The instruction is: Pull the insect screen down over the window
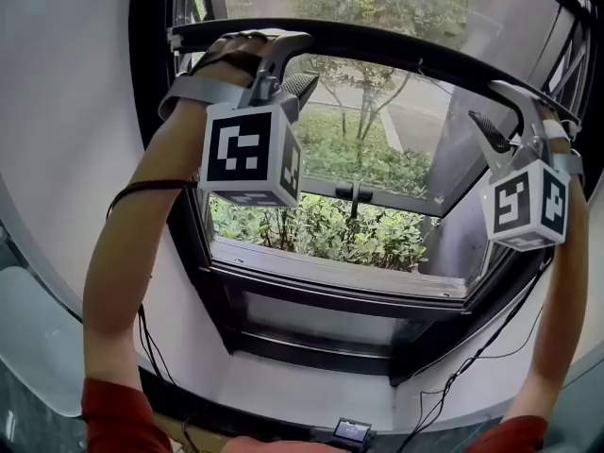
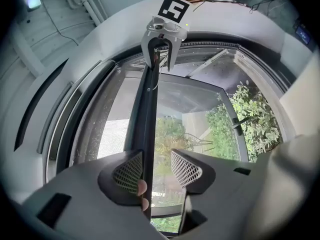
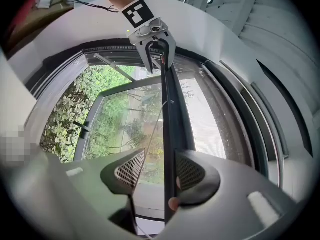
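The job is only begun. The insect screen's dark pull bar (image 1: 396, 50) sits high in the window, just under the top of the frame, and most of the opening below it is uncovered, so nearly the whole way down to the sill (image 1: 330, 270) is left to do.

My left hand-held gripper (image 1: 293, 64) straddles the bar near its left end and my right hand-held gripper (image 1: 500, 111) straddles it near its right end. Neither is clamped. In each gripper view the bar lies against one ribbed pad (image 2: 129, 171) while the other pad stands clear of it with daylight between, so the jaws are released and hooked over the bar, not squeezing it.

The bar is a slim, straight black rail running across the window from one gripper to the other. The strip beyond it looks greyer and hazier (image 2: 107, 134), which I take to be the mesh drawn out so far. Below the bar the outward-opened pane and the green bushes (image 1: 330, 229) show sharp and unveiled
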Motion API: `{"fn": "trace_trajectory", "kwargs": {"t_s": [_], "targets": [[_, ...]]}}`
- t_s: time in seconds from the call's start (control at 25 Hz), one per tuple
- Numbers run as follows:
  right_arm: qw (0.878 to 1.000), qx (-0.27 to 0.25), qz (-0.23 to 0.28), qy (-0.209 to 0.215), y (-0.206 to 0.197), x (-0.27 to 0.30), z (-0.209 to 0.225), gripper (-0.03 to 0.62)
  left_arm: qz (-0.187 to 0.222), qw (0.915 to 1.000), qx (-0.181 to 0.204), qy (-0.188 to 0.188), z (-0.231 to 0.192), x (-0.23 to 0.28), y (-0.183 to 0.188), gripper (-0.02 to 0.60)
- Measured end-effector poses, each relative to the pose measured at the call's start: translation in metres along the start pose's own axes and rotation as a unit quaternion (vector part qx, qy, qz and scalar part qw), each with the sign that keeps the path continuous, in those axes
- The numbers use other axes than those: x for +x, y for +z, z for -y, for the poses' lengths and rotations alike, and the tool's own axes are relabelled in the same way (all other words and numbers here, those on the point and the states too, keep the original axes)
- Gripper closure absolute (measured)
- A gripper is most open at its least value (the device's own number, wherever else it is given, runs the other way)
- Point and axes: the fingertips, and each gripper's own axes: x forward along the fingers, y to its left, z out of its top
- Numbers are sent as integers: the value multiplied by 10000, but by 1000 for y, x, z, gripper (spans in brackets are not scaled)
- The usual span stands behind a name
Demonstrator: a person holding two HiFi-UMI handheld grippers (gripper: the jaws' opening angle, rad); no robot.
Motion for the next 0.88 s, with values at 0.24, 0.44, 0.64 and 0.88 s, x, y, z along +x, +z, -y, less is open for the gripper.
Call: {"fn": "trace_trajectory", "kwargs": {"t_s": [0.24,0.44,0.64,0.88], "targets": [[9999,72,16,149,1,-6,-22,395,32,9999,34,-116,19,-7,-1,402],[9994,125,-58,314,0,-11,-38,393,28,9996,54,-267,34,-12,0,402],[9989,178,-58,422,2,-16,-60,385,83,9987,-49,-493,57,-21,2,402],[9981,366,28,502,4,-24,-83,379,94,9981,-137,-588,80,-30,4,402]]}}
